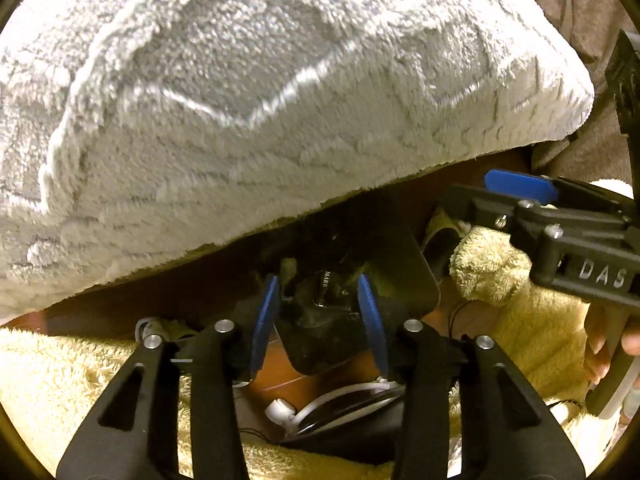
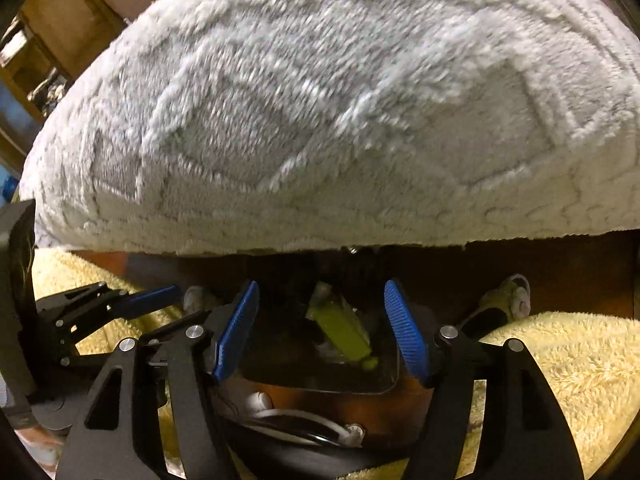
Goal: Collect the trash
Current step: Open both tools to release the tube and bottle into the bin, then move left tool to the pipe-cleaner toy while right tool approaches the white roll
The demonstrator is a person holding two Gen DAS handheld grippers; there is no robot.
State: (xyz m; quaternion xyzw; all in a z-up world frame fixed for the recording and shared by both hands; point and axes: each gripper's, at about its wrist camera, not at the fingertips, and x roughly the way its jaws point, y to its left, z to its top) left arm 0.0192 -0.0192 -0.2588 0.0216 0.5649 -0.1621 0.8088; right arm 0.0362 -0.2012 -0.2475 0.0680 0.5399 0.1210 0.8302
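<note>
You are pointing both grippers steeply down at a gap under a big white cushion [image 1: 256,112]. Your left gripper [image 1: 320,316] is holding its jaws partly apart around a dark, glossy wrapper [image 1: 320,292] with small white lettering; its blue pads [image 1: 264,316] are flanking the wrapper, and whether they are pressing on it cannot be told. Your right gripper [image 2: 324,328] is standing with its jaws wide, nothing gripped, its ribbed blue pads [image 2: 236,332] either side of a yellow-green wrapper [image 2: 344,332]. That wrapper is lying inside a black, shiny tray [image 2: 320,384] with rounded corners, where the dark wrapper also is sitting. In the left view the right gripper is coming in from the side, a hand [image 1: 608,344] behind it.

The cushion is thick, plush fleece with a raised line pattern, overhanging the tray's far edge. A pale yellow terry towel [image 2: 560,380] is lying to both sides of the tray, soft and looped. White earphones [image 2: 264,404] with a coiled cable are lying just in front of the tray, on a reddish-brown wooden surface [image 1: 280,380]. At the far left of the right view, blurred brown wooden furniture [image 2: 92,8] is showing behind the cushion.
</note>
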